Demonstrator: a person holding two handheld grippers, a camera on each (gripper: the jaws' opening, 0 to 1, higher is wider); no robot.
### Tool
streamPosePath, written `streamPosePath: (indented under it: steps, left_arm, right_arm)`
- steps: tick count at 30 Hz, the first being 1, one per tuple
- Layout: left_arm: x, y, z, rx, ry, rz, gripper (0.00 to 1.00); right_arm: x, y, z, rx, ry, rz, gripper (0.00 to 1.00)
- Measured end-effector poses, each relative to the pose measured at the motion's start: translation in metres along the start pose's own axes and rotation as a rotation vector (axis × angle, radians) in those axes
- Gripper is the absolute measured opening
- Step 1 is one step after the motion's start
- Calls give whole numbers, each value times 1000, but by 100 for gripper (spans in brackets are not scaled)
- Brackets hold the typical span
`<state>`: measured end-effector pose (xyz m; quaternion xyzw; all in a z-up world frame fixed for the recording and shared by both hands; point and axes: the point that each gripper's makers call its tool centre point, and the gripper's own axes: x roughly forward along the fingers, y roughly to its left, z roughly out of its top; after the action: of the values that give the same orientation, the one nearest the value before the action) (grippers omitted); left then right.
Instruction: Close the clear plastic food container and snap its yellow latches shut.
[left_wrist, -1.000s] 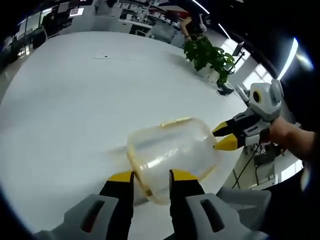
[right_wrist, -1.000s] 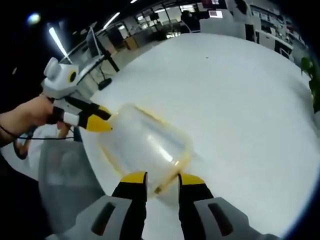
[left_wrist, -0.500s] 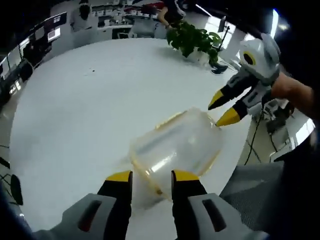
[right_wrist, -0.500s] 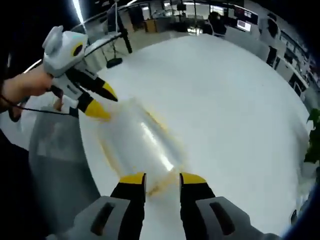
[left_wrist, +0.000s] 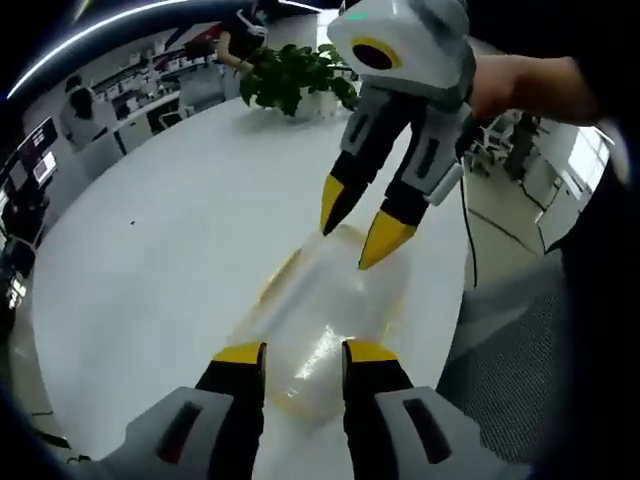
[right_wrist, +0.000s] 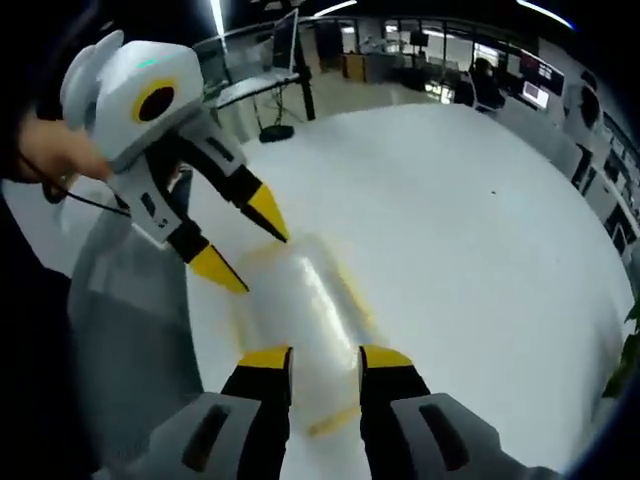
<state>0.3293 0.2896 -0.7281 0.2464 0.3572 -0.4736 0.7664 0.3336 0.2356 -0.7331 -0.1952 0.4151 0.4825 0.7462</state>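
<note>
straddling the near end of the clear container (left_wrist: 325, 320), the left gripper (left_wrist: 303, 353) has its yellow-tipped fingers spread, one each side; whether they touch the plastic, cannot tell. right gripper (right_wrist: 325, 356) spread likewise at the opposite end of the container (right_wrist: 300, 305), and seen in the left gripper view as the right gripper (left_wrist: 358, 225) with tips at the far rim. container lies near the edge of the white table (left_wrist: 170, 230). a potted plant (left_wrist: 290, 80) stands at the far side.
</note>
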Motion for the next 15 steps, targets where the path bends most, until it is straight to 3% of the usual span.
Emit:
streamPosePath:
  steps: [4,15]
  left_arm:
    - [7,-3,7,32,-9,-25,27]
    - [16,-25,3,101,28,-46,27]
  right_arm:
    - [8,3,3,-40,18,4,24]
    - [19,8,10,-88,21,15,23]
